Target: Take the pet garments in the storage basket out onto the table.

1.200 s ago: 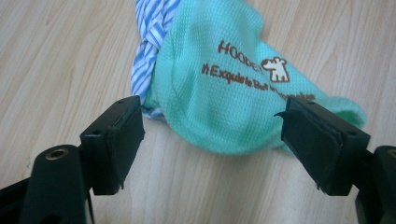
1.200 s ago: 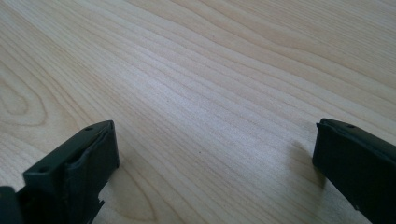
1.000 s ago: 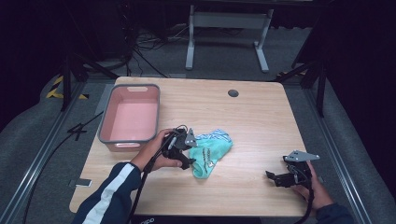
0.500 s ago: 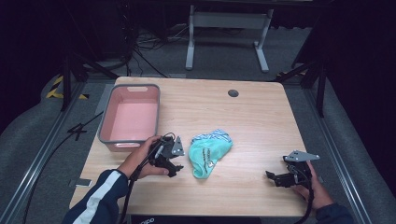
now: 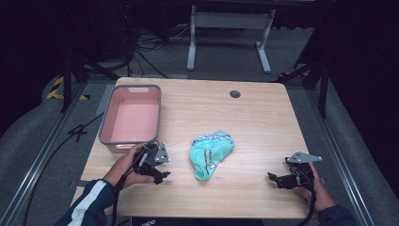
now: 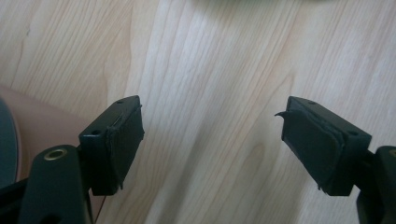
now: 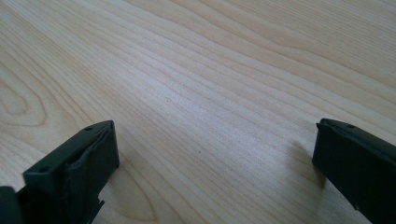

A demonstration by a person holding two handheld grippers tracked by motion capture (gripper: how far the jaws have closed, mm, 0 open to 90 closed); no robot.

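A crumpled teal cloth (image 5: 211, 153) with a striped edge lies near the middle of the wooden table (image 5: 254, 117). My left gripper (image 5: 161, 172) rests low at the front left, beside the pink tub (image 5: 131, 117), a short way left of the cloth. It is open, and in the left gripper view its jaws (image 6: 210, 144) stand wide apart over bare wood. At the front right, my right gripper (image 5: 275, 179) is open too, its jaws (image 7: 210, 163) spread over bare wood well clear of the cloth.
The pink tub with a grey rim stands empty at the table's left side. A dark round hole (image 5: 235, 93) sits near the far edge. A grey metal frame (image 5: 226, 28) stands on the floor behind the table.
My left gripper has let go of the cloth and drawn back left, toward the tub. The cloth now lies free on the table. The right gripper has stayed put.
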